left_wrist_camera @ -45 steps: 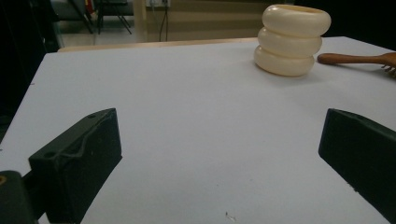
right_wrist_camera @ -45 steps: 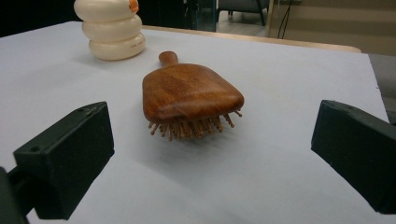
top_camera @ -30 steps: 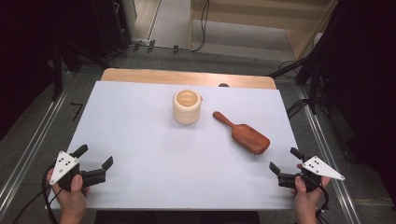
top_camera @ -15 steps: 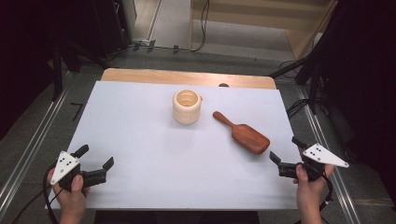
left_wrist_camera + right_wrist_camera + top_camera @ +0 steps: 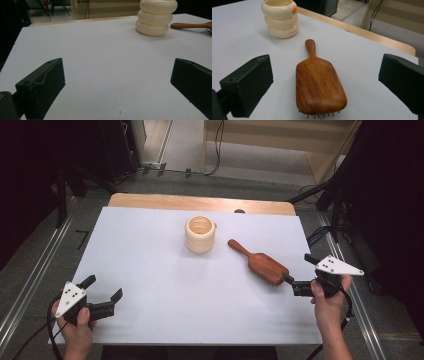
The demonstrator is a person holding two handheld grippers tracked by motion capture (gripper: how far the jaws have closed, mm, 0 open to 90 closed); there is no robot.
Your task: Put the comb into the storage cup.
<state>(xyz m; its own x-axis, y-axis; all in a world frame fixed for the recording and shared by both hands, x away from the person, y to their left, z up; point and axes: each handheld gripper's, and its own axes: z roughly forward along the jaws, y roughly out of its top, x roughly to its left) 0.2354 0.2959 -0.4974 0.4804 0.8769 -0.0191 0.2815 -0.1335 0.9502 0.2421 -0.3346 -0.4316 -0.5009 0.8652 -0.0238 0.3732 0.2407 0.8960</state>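
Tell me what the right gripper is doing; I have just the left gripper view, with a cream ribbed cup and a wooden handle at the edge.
Observer: The right gripper is open, its jaws spread either side of a wooden hairbrush without touching it.
Operator: Describe how the brush lies.
Observer: Back up, bristles down; bristle tips poke out under the wide end nearest the gripper.
Operator: Say where its handle points.
Observer: Away from the gripper, toward the cream cup, with a gap of white table between them.
Operator: Check the cup's far side.
Observer: A small orange tab sits at its rim.
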